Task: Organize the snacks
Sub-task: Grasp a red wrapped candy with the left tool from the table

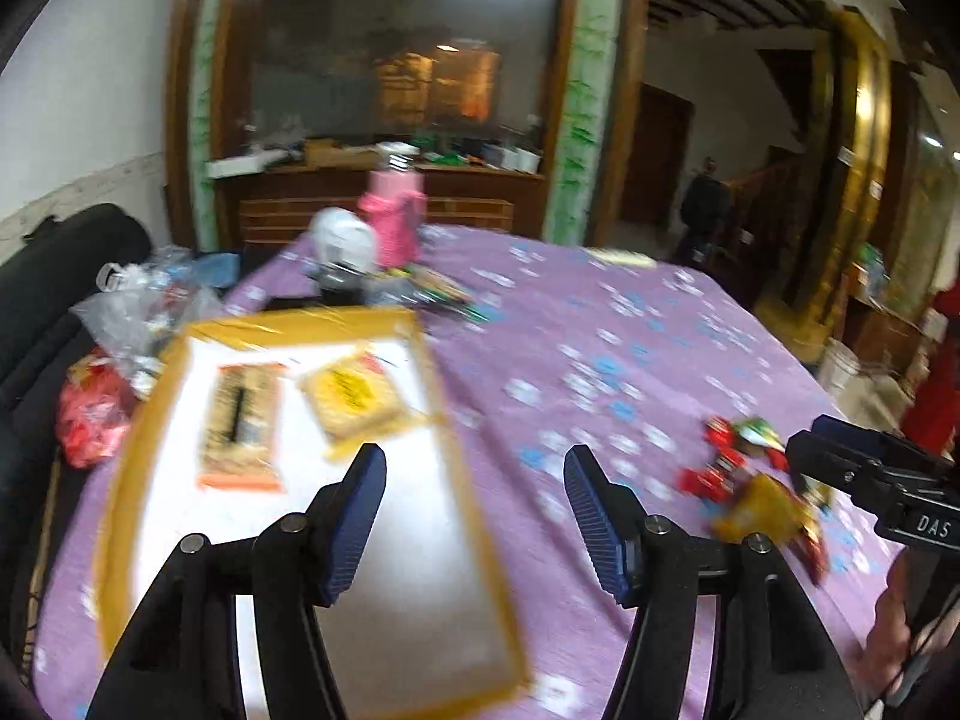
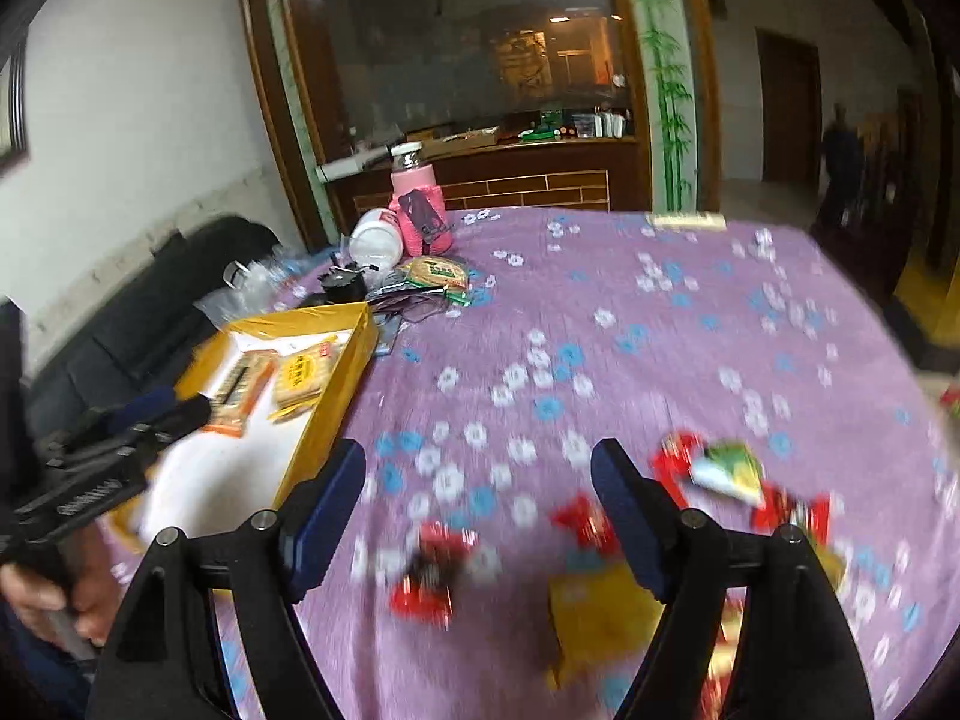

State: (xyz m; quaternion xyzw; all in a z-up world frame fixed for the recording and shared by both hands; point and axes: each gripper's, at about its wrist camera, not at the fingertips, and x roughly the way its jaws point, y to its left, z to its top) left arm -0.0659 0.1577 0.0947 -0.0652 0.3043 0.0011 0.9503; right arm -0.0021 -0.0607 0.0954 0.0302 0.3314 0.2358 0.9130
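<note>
Both grippers are seen apart and empty over the purple cloth (image 1: 630,324). The left gripper (image 1: 474,516) is carried with jaws spread, nothing between the pads; below it lies the yellow tray (image 1: 144,450), where two packets are already laid: an orange-edged wafer pack (image 1: 243,423) and a yellow biscuit pack (image 1: 354,399), both at about eleven o'clock from the claw.

The right gripper (image 2: 480,516) is likewise released, jaws wide and bare. The loose snacks are scattered just under and past it: a red packet (image 2: 432,570) at roughly seven o'clock from the fingertips, a yellow pouch (image 2: 600,618) at five o'clock, a green-and-white sachet (image 2: 729,471) at three o'clock. The sachet's long axis is judged to run from ten towards four; blur forbids certainty for the rest.

The pile is plainly nearer the right hand; in the left wrist view it sits far off at three o'clock (image 1: 744,480). The tray is found at ten o'clock from the right claw (image 2: 336,360), so a carry leftward across the cloth is likely called for.
</note>
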